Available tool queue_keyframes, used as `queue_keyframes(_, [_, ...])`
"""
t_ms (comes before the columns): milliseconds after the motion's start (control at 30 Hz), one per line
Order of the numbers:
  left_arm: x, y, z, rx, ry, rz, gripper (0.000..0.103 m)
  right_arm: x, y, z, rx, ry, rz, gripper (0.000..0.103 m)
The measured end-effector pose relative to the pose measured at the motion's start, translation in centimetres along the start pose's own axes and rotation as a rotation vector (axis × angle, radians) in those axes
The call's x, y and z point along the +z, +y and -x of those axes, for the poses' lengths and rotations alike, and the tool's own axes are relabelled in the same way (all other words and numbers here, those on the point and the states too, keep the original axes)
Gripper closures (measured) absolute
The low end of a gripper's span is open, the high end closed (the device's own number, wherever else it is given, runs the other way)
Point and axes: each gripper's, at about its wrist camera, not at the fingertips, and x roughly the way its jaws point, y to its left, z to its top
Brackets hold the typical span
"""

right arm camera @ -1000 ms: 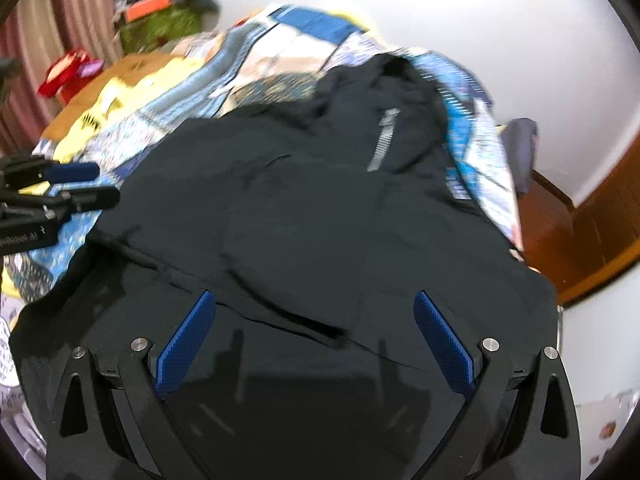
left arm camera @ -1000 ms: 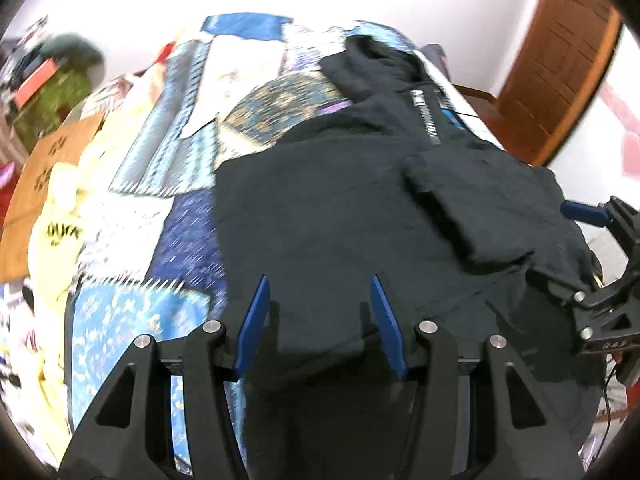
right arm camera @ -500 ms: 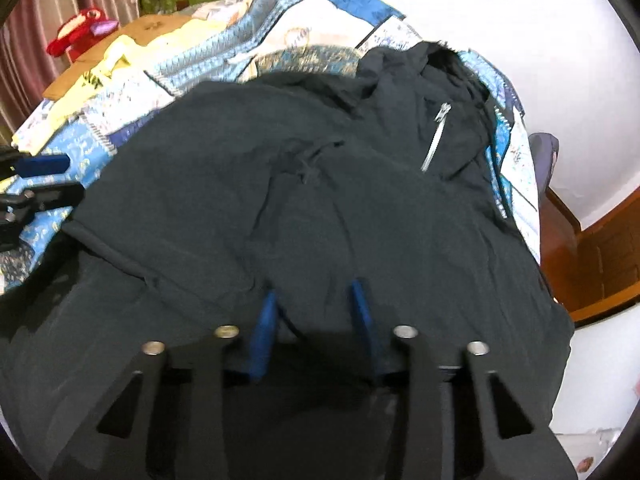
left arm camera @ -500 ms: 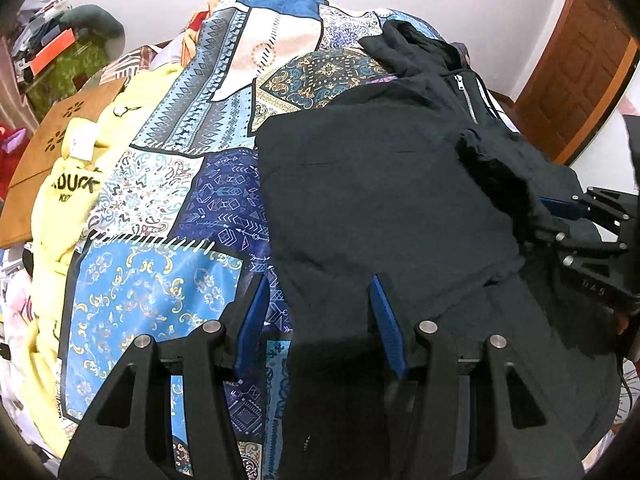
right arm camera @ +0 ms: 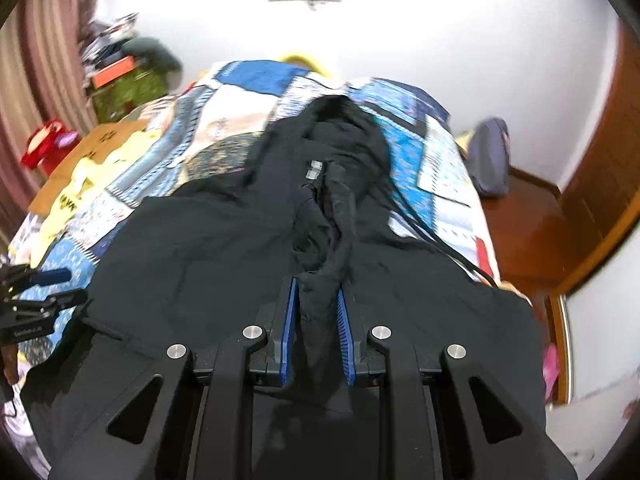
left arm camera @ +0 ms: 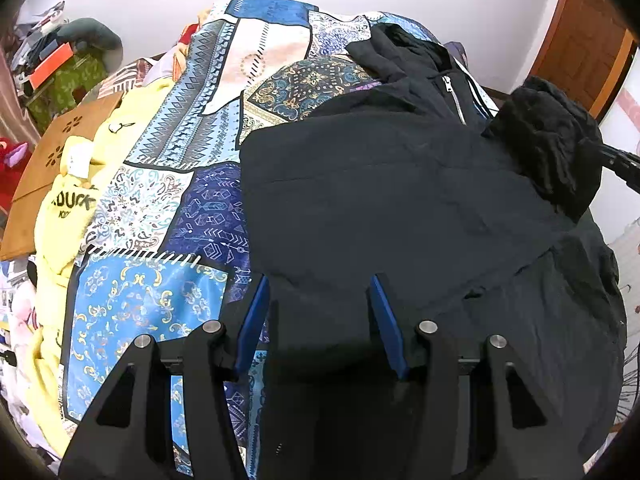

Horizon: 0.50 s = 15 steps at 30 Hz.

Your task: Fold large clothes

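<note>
Two views, taken in turn.

Left wrist view: the black hoodie (left arm camera: 380, 200) lies spread on the bed (left arm camera: 168, 200), hood toward the far wall, hem toward the camera, so its long axis runs near to far. The left gripper (left arm camera: 320, 312) hangs over the near hem with jaws released, gripping nothing. At right, a bunch of the cloth is raised off the bed.

Right wrist view: the right gripper (right arm camera: 318, 316) has just been closing; its jaws are clenched on a ridge of hoodie (right arm camera: 224, 240) cloth. Judged step: taking up the right side for a lengthwise fold. Next move calls for carrying that side across toward the left without dragging the body askew.
</note>
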Motion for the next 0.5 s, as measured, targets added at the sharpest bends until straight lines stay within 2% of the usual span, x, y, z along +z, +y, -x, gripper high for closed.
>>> queue_keyframes(267, [-0.4, -1.2, 0.1, 0.001, 0.006, -0.010, 0.052, -3.7, -3.9, -2.1, -0.029, 0.099, -0.095, 0.086])
queue_keyframes(367, [-0.5, -1.4, 0.2, -0.001, 0.010, -0.012, 0.052, -5.1, -5.2, -2.5, -0.087, 0.131, -0.117, 0.086])
queue_keyframes(433, [-0.6, -1.7, 0.3, -0.001, 0.011, -0.014, 0.052, -5.9, -5.7, -2.7, -0.111, 0.182, -0.124, 0.086])
queue_keyframes(500, [-0.6, -1.9, 0.5, -0.001, 0.009, -0.018, 0.052, -6.5, -6.3, -2.6, -0.100, 0.227, -0.139, 0.085])
